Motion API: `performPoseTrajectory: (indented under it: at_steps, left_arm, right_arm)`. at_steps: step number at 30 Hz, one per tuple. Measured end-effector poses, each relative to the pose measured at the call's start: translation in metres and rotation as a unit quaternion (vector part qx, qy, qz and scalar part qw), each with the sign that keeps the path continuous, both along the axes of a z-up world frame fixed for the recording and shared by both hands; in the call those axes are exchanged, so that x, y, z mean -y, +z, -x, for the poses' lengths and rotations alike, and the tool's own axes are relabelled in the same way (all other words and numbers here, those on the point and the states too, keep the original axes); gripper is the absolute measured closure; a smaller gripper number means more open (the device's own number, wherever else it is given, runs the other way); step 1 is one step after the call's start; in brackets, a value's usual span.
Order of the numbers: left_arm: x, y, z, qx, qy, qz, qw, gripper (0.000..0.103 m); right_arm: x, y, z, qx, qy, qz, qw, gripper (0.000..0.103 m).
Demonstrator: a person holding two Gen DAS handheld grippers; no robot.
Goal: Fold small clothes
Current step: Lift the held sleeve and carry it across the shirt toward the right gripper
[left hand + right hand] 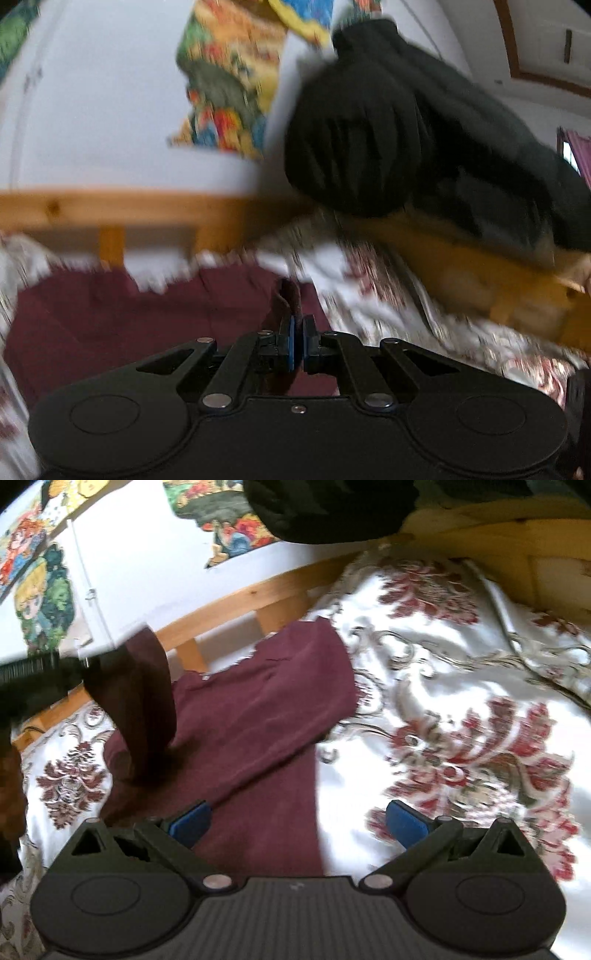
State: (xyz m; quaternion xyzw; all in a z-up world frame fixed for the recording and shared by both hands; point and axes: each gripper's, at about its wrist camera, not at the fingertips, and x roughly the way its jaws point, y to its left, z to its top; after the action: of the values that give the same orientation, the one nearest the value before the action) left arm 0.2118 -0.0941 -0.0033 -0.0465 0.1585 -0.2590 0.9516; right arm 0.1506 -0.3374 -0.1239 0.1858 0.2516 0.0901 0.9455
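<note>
Garment: maroon, lies spread on the bed's patterned bedspread, near the wooden bed frame. Left claw is pinched tight on a strip of the maroon cloth; from the right wrist cam that flap hangs lifted above the rest of the garment. Right claw has jaws wide apart, nothing between the pads, hovering over the garment's near edge w/ bedspread under its right pad. We judge: fold in progress, lifted flap being carried across. Next move, est.: lay flap flat over the body of the garment, let go; right claw could pin or take the near edge. Frames blurred, so exact edge alignment n/a.
</note>
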Motion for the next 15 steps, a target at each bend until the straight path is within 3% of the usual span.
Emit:
performPoseTrajectory:
  at_steps: [5,8,10,15]
  left_arm:
    - [0.005,-0.031,-0.003,-0.051,-0.023,0.0,0.9985,0.097]
    - [0.002,-0.036,-0.004,-0.084,-0.035,0.007,0.9958,0.082]
    - [-0.006,-0.035,0.003,-0.097,-0.034,0.014,0.9946,0.079]
    - [-0.033,-0.015,0.002,-0.105,-0.01,0.002,0.9944,0.045]
  right_arm:
    - [0.007,-0.008,0.002,-0.018,-0.018,-0.001,1.0,0.0]
    - [0.005,-0.009,0.0,-0.022,-0.018,0.001,1.0,0.0]
    - [0.003,-0.009,-0.001,-0.022,-0.018,0.003,1.0,0.0]
    - [-0.008,-0.004,-0.006,-0.022,-0.011,0.015,1.0,0.0]
